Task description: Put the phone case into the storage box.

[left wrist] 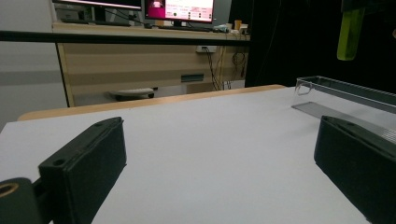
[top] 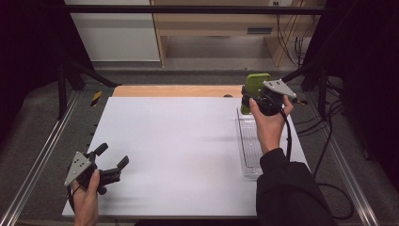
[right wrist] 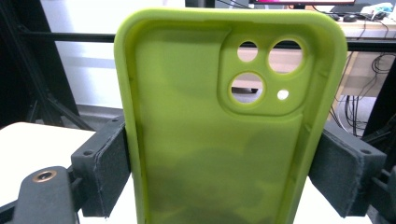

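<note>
A lime-green phone case (right wrist: 219,140) stands upright between the two black pads (right wrist: 105,161) of my right gripper (right wrist: 229,172), its hollow inner side and camera cut-outs facing the camera. From above, the case (top: 256,84) is held in the air over the far right of the white table (top: 179,150), just beyond a clear plastic tray (top: 249,141), with my right gripper (top: 248,100) shut on it. My left gripper (top: 113,155) rests low at the table's near left corner, jaws wide apart with nothing between them (left wrist: 219,158).
The clear tray (left wrist: 336,91) lies along the table's right side, with the green case (left wrist: 349,32) hanging above its far end. Black frame posts and a metal rail (top: 42,155) flank the table. A desk and cables stand behind it.
</note>
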Available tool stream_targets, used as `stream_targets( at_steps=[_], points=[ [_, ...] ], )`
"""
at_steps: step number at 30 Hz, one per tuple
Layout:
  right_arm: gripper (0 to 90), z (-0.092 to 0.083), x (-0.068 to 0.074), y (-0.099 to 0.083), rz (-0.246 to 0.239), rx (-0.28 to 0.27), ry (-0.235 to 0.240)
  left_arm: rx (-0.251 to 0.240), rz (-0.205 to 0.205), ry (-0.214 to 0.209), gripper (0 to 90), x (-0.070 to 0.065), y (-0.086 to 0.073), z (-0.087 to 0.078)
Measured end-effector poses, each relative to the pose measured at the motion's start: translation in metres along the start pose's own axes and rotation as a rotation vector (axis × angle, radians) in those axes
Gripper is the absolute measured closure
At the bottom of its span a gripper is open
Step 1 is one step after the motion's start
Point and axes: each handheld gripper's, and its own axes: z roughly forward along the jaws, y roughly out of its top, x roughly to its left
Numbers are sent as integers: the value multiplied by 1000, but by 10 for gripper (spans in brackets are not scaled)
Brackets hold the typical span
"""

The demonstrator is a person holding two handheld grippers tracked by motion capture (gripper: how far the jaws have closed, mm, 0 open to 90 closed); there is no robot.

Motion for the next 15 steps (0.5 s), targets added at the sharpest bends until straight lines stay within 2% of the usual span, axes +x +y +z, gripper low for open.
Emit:
stream_targets(
  at_steps=[15],
  points=[
    [157,10,-10,-18,35,15,-24,2,14,-4,14,-3,0,1]
  ],
)
